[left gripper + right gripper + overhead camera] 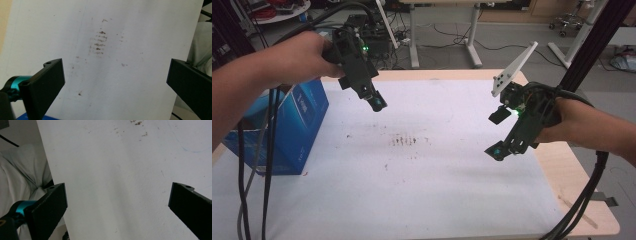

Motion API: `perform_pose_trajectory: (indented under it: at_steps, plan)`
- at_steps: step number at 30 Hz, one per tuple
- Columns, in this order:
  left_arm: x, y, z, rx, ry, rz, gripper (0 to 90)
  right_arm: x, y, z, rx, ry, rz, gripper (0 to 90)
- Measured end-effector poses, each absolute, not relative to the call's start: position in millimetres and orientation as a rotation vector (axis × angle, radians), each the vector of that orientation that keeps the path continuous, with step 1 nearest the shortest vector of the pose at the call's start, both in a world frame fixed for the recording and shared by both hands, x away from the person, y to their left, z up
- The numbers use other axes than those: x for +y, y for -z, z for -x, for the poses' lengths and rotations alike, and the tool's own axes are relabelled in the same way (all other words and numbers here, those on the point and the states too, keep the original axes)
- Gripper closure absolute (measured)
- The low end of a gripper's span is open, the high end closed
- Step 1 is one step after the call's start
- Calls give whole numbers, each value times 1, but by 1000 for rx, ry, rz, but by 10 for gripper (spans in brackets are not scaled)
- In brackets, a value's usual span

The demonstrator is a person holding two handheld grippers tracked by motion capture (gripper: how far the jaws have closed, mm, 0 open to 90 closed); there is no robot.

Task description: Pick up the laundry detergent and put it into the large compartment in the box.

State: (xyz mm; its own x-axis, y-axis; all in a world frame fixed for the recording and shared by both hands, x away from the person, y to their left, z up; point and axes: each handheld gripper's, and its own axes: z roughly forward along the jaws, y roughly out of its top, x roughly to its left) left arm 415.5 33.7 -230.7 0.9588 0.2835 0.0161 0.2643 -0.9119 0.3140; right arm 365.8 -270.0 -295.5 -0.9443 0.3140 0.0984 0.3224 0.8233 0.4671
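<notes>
High view: two tools, left tool (377,102) and right tool (498,150), both released; one blue box (297,125).

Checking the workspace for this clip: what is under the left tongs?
Under the left tongs, which stand open and hold nothing, lies the white sheet with a patch of brown smudges. The blue box sits beside them. The tabletop beneath the sheet is covered.

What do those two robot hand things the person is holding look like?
Both are black, boxy tools with a small green light on the body and two flat black tongs at the end, joined by a turquoise part. The left gripper trails thick black cables. The right gripper carries a pale three-cornered plate with dark dots. No sleeves show on the forearms.
</notes>
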Motion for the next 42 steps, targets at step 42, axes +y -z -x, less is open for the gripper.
perform_pose_trajectory:
  at_steps: [42]
  plan:
    - [13,281,-419,371,-1,-2853,16,-262,308,-370,-2972,747,499,11]
